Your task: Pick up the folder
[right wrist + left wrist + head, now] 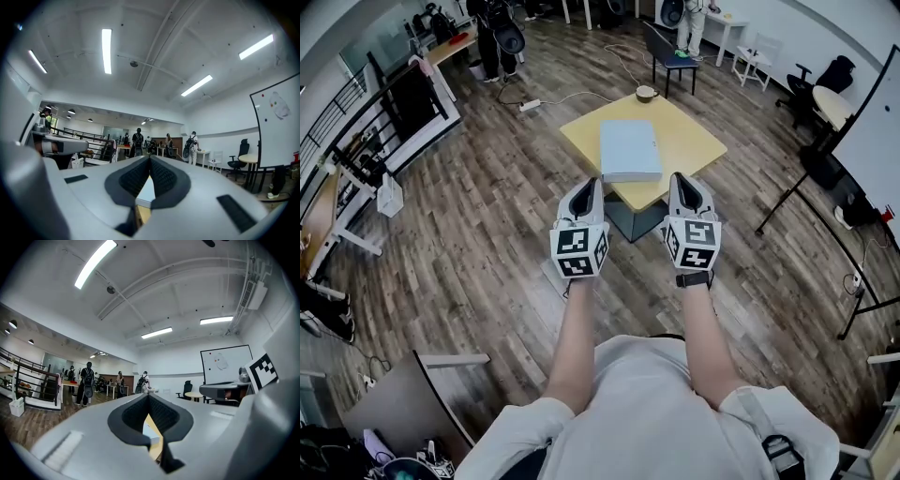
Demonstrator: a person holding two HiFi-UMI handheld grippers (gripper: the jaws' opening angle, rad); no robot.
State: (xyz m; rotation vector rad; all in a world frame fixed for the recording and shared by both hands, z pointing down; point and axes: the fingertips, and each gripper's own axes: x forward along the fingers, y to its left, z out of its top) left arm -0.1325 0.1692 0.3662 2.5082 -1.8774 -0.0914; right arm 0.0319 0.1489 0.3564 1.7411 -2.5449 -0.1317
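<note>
**Opening the jaws comes first for this pickup**

The folder [630, 150] lies flat and closed on the yellow table [698, 141], with its near short edge close to the table's near corner. Whether that edge overhangs the corner I cannot tell. A small bowl [646, 92] sits on the far corner, at 12 o'clock from the folder.

Both grippers are short of the table and apart from the folder. The left gripper [589, 187] is at its 7 o'clock and the right gripper [682, 180] at its 5 o'clock, both held level. Each has its jaws pressed fully together with nothing between them; the folder shows only as a pale sliver beyond the seam.

The step in hand looks like the reach, and it is barely begun. To do it well:

- Spread the jaws wide before either tip comes to the table, since a shut gripper can only shove.
- Aim for the near short edge, the only part a flat thing offers.
- The seams stand upright, so the wrist probably needs a roll to put one jaw over and one under the edge.
- Come in low and slowly. A nudge would likely slide the folder toward the bowl at 12 o'clock.
- Using both grippers on the two near corners should keep it from sagging or flapping open.
</note>
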